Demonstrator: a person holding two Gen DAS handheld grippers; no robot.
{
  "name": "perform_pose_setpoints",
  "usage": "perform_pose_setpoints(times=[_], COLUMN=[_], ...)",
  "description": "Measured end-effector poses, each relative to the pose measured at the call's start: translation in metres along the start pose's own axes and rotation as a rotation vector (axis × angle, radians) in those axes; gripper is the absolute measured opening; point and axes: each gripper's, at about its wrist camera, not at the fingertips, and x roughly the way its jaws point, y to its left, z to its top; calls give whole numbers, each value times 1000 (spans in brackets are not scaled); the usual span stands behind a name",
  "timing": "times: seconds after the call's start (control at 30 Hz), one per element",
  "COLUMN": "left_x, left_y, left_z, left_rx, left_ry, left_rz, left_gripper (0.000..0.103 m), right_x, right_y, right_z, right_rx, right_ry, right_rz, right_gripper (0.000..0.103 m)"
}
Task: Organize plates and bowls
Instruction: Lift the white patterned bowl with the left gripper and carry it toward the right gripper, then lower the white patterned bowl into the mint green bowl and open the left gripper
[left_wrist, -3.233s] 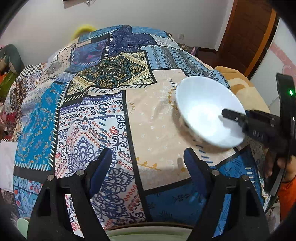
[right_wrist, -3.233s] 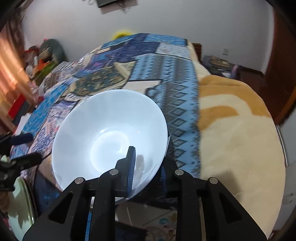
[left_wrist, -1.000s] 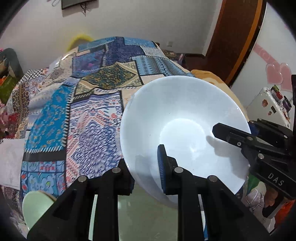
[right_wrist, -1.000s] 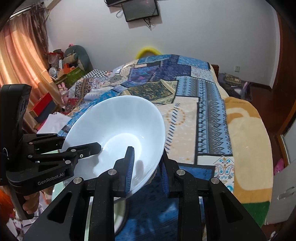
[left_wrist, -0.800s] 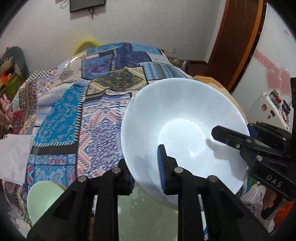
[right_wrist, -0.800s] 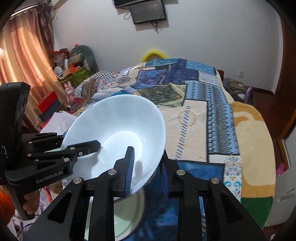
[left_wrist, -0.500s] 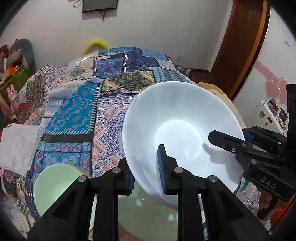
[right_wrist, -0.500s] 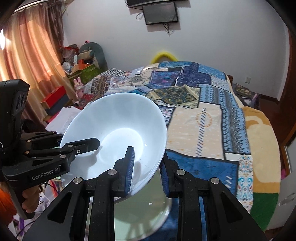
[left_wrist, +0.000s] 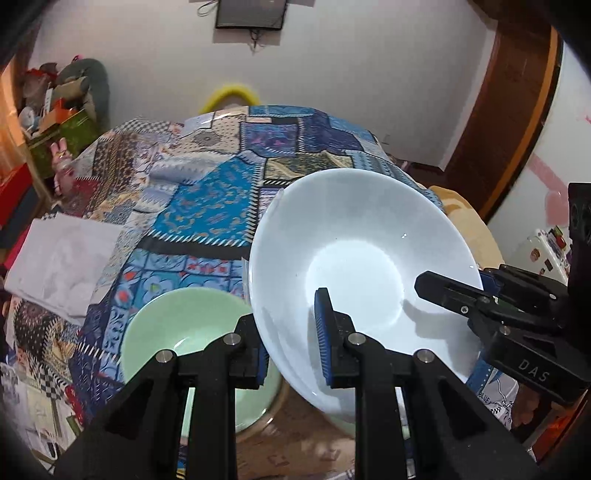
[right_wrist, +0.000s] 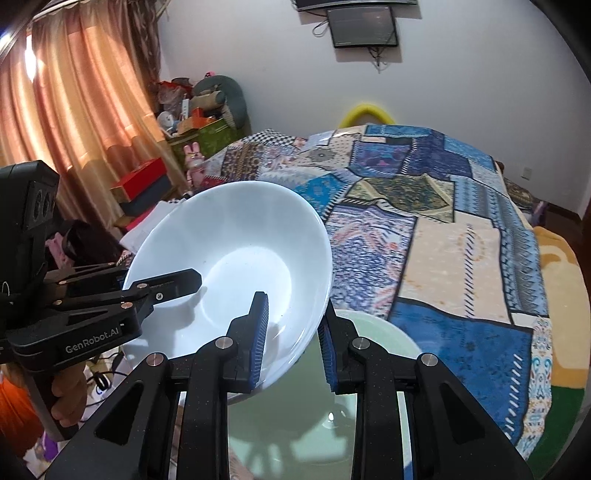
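White bowl (left_wrist: 354, 258) has come up off the bedspread (left_wrist: 207, 206) and now hangs tilted over the green bowl (left_wrist: 177, 332), left gripper (left_wrist: 291, 332) and right gripper (right_wrist: 291, 332) both pinching its rim.

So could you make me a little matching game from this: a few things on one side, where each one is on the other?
Things:
1. white bowl
2. pale green bowl
3. patchwork quilt
4. wall screen

Places:
A. spread over the bed
B. mounted high on the white wall
C. pinched at its rim by the left claw and the right claw
D. low down, beside the white bowl

Pairs: 1-C, 2-D, 3-A, 4-B
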Motion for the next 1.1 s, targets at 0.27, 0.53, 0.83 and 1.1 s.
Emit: perform_pose_setpoints(times=[0.27, 0.53, 0.83, 1.1], left_x=[-11, -11, -2, 9], left_y=[30, 60, 93, 112], left_z=[-11, -22, -39, -49], left_rx=[-34, -74, -139, -179], left_ry=[-15, -10, 24, 53], left_rz=[24, 49, 62, 67], left_gripper=[21, 21, 21, 21], right_x=[15, 36, 60, 79], right_y=[23, 43, 60, 65], right_z=[0, -1, -6, -13], right_rx=[-1, 11, 22, 55], right_ry=[7, 35, 79, 117], right_rz=[41, 88, 129, 155], right_gripper=[24, 24, 24, 24])
